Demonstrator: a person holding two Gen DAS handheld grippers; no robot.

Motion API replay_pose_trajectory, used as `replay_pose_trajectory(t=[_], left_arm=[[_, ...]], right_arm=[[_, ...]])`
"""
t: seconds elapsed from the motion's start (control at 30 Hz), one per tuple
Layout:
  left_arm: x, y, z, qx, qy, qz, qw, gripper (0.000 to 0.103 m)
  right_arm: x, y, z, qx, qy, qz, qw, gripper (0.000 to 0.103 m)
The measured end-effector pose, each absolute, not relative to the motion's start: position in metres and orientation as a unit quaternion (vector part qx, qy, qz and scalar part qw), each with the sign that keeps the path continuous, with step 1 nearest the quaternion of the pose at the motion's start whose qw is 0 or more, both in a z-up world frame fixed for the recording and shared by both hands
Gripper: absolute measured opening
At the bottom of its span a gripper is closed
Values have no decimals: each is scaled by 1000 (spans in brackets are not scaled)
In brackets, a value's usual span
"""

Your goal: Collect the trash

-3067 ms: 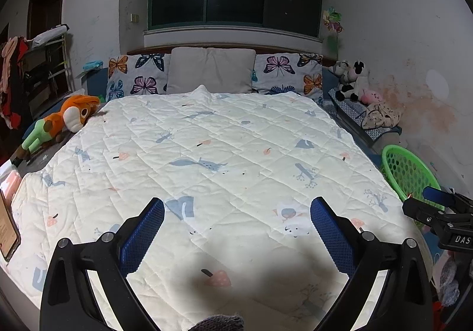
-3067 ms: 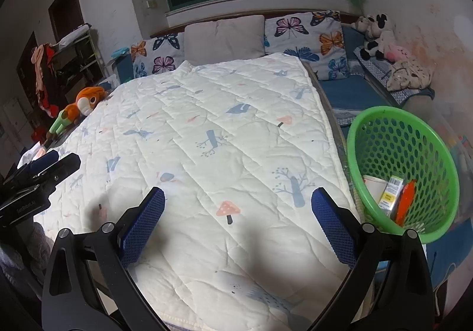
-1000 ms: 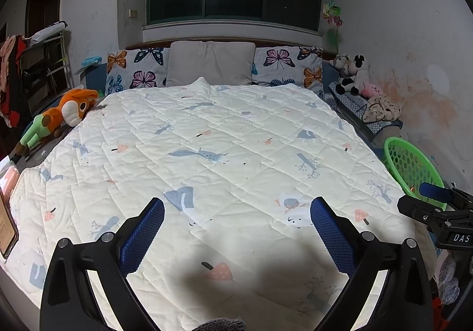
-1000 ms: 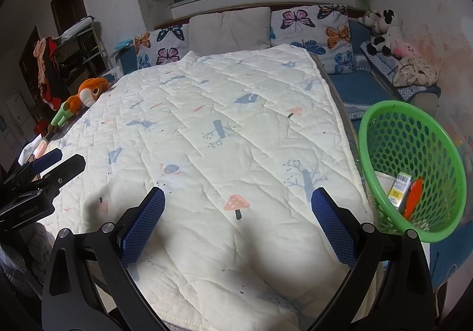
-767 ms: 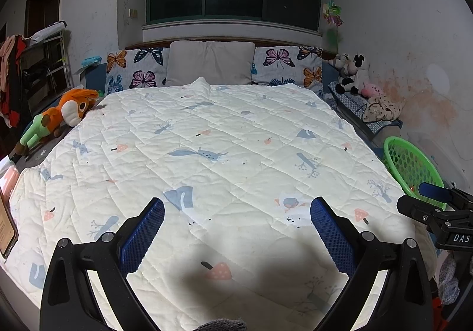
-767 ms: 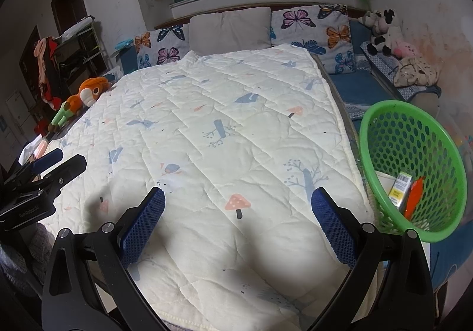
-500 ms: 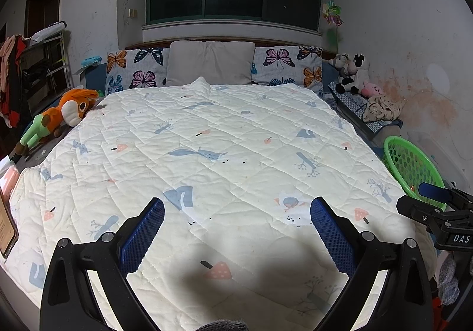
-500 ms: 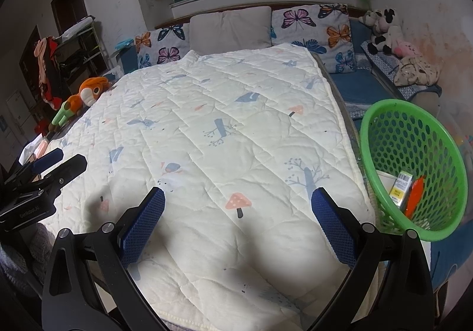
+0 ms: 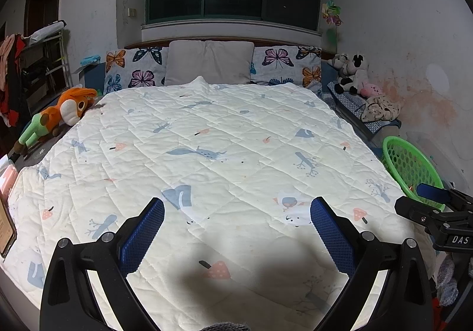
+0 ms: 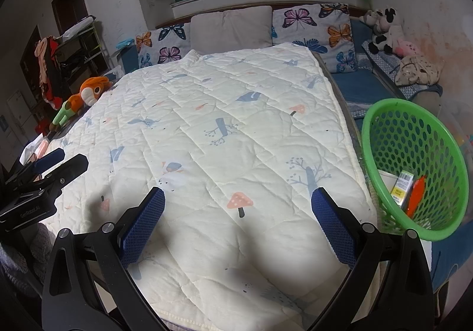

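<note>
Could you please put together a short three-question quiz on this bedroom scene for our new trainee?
1. True or false: the left hand-held gripper is open and holds nothing.
2. Which side of the bed does the green basket stand on: A) the right hand-held gripper's side, B) the orange plush toy's side?
3. Name one item that lies in the basket.

Key
1. True; its jaws are spread over the quilt.
2. A.
3. The orange item, or the yellow-labelled packet.
</note>
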State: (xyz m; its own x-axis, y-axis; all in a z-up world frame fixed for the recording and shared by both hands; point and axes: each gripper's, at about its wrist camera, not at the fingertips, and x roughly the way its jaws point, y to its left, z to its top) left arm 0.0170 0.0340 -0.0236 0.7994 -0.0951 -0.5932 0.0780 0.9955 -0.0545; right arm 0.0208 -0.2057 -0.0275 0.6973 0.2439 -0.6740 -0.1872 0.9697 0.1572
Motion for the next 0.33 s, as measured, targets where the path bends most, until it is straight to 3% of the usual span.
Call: replay_pose_trajectory(t=[0.33], left_arm=[[15,33,-26,-12,314,-45,948,96]], right_arm=[[21,-204,-29,39,372,118,920,98]])
